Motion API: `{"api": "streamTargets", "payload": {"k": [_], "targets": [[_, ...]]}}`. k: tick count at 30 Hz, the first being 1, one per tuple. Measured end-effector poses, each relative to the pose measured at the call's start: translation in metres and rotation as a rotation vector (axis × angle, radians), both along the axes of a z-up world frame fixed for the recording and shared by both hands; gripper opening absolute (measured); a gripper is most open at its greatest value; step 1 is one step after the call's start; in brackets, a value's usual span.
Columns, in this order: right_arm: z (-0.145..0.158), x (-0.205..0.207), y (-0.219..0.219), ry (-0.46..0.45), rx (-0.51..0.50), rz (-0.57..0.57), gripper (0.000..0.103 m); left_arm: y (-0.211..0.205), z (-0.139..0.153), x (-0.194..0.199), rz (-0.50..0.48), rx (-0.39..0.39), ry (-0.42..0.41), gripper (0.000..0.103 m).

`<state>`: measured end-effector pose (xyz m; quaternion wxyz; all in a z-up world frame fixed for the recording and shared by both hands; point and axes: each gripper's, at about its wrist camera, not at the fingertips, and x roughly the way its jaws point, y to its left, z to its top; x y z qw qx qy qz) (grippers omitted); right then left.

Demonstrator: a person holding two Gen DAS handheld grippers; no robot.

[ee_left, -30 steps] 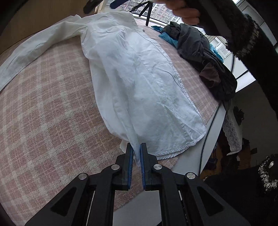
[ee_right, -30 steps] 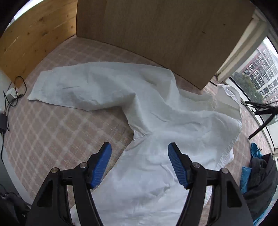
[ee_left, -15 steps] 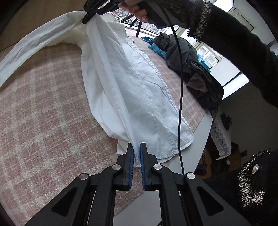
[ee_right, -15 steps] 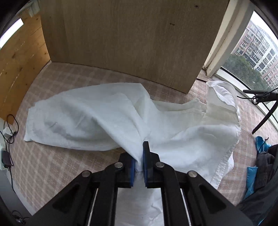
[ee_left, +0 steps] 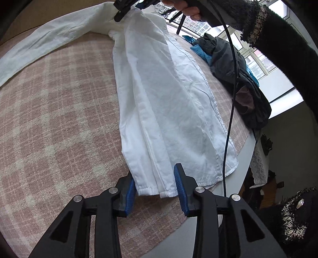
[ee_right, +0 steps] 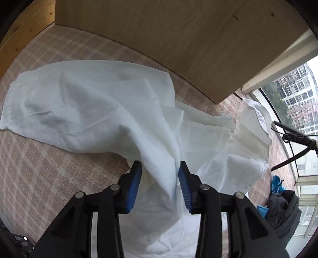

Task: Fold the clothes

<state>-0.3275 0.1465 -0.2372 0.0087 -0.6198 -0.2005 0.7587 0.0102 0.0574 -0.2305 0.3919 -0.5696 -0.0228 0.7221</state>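
Folding stage: white shirt [ee_left: 165, 103] lies lengthwise on the counter [ee_left: 59, 119], one side doubled over the body, hem nearest the left gripper.
Writing: no brand, label or lettering can be read on anything in either view.
Left gripper [ee_left: 156, 191]: fingers are spreading apart; the folded hem corner sits between them, and the blue pads do not press on it.
Right gripper [ee_right: 160, 184]: fingers are spreading too; a raised ridge of shirt cloth stands between them, touching the right pad at most lightly, not pinched.
Shirt sleeve [ee_right: 65, 111]: stretched out flat to the left in the right wrist view, cuff end near the counter's edge.
Collar end [ee_right: 252, 123]: bunched toward the window side.
Counter cover: pink and cream check cloth under everything.
Clothes pile [ee_left: 238, 79]: dark grey and blue garments heaped on the counter's far right, apart from the shirt.
Cable [ee_left: 230, 99]: black, hanging from the right gripper down across the shirt's right edge.
Person: hand [ee_left: 186, 10] and dark knitted sleeve [ee_left: 278, 43] reach over the shirt's far end.
Backdrop: wooden panel [ee_right: 178, 39] behind the counter; window with apartment blocks [ee_right: 296, 101] outside.
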Motion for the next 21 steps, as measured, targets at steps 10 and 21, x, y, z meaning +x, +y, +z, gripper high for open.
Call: {"api": "streamTargets", "payload": {"k": [10,21], "targets": [[-0.028,-0.003,-0.008,-0.040,0.044,0.103,0.009,0.003,-0.002,-0.001,0.027,0.048,0.029,0.032],[0.089,0.021,0.034,0.270,-0.257,-0.073,0.006,-0.018,0.053,0.009,0.032,0.122,0.153,0.005]]}}
